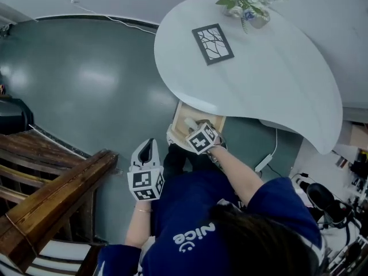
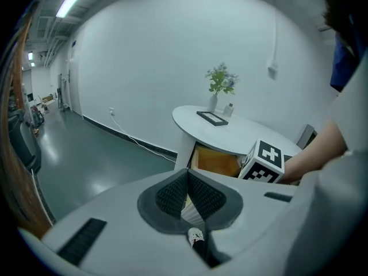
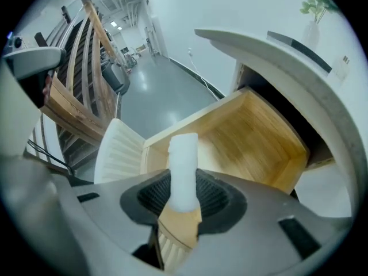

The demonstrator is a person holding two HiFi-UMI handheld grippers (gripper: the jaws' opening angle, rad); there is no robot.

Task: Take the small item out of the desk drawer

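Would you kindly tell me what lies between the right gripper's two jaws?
A small white item, clamped above the open drawer; the right gripper view shows it.

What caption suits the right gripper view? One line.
Right tool grips a small white item over the open wooden drawer.

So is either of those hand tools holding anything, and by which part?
The right gripper pinches a small white stick-shaped item by one end, over the open drawer. The left gripper holds nothing, fingers closed together.
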